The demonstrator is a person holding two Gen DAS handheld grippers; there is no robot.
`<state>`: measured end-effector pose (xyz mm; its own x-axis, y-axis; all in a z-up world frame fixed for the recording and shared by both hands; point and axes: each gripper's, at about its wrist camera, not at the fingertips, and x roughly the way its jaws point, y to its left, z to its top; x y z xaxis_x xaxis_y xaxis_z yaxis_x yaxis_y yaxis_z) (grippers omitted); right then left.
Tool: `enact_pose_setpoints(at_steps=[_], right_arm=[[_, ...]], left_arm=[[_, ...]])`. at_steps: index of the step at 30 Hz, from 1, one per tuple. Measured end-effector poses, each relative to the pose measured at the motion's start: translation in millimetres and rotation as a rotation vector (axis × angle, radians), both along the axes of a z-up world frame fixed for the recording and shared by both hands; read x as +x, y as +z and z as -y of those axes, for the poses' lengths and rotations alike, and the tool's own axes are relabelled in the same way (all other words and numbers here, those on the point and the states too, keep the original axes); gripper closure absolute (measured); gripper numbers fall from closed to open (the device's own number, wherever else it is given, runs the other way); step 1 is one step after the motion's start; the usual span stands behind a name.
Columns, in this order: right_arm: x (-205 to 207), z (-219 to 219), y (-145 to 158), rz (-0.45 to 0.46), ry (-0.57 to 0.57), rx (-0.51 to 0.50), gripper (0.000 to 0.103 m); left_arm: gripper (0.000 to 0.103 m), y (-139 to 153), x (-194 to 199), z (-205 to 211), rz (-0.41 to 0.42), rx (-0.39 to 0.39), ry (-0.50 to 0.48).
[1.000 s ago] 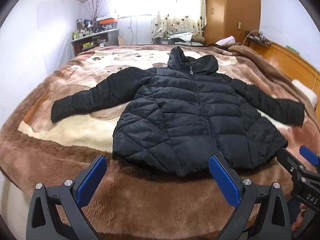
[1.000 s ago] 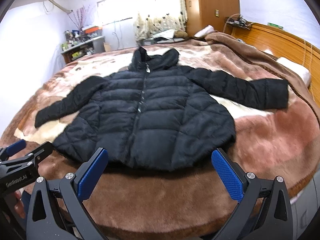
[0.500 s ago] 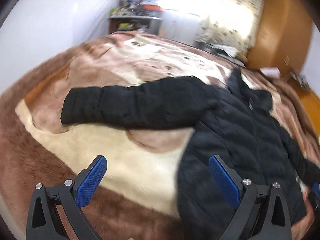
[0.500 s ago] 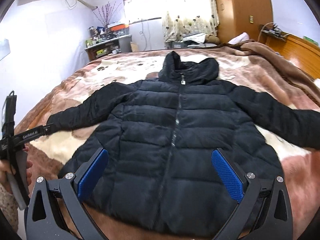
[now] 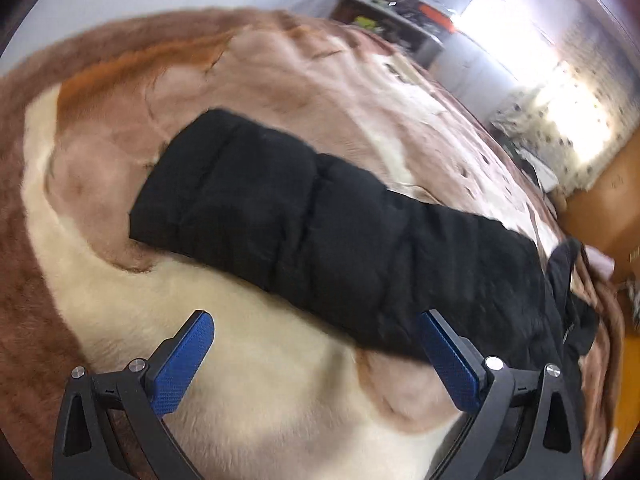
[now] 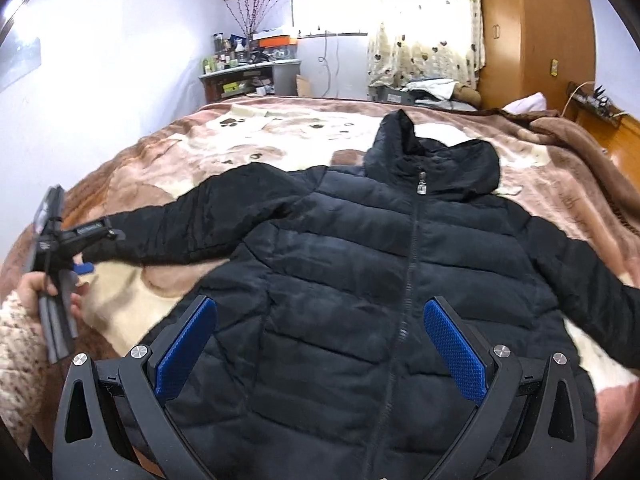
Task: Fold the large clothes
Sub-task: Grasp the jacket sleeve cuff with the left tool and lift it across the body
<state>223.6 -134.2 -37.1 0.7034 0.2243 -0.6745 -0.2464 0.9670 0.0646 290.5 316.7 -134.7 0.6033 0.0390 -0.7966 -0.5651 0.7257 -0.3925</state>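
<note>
Black quilted jacket (image 6: 392, 280); blanket (image 6: 280, 132) brown, tan and cream with paw prints; blue gripper pads (image 6: 186, 350); cream curtain (image 6: 424, 20) with dark hearts.

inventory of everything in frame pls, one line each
jacket: 1, black, spread flat on the blanket, zipped, sleeves out
blanket: 1, brown and cream, covers the bed
desk: 1, cluttered, far wall
curtain: 1, cream with hearts, at the window
wardrobe: 1, wooden, far right
left gripper: 1, black with blue pads, open, near the sleeve cuff
right gripper: 1, black with blue pads, open, over the jacket front
hand: 1, knit sleeve, holds left gripper
</note>
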Motion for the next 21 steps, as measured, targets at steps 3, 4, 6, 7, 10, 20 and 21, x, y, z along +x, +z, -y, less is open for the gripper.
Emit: enact_pose_setpoints(at_steps=[3,4,6,7,10,20,21], right_arm=[[5.9,-3.0,-4.8,-0.008,0.009,0.028,0.0],[7.5,-3.3,-5.8,-0.006,0.011,0.032,0.0],[10.6,-4.5,-8.6,-0.008,0.016,0.029,0.0],[11.6,-5.7,-9.3,-0.009,0.021,0.026,0.0],[14.1,-8.1,-11.7,-0.015,0.037,0.029,0.0],[16.7,-15.2,-15.1,-0.028,0.038,0.014,0.0],[18.2,-15.2,-15.6,-0.037,0.032,0.015,0.0]], left_arm=[[0.0,-12.2,8.6,-12.8,0.015,-0.039,0.038],[0.0,-15.4,10.7,-16.1,0.012,-0.045,0.048],[0.0,-24.6,16.0,-24.4,0.014,-0.093,0.077],[0.001,-27.2,16.9,-27.6,0.019,-0.107,0.098],[0.002,-29.5,20.3,-34.5,0.052,-0.121,0.145],[0.07,-25.9,31.8,-45.2,0.102,-0.125,0.184],[0.077,-22.4,33.6,-43.7,0.102,-0.112,0.169]])
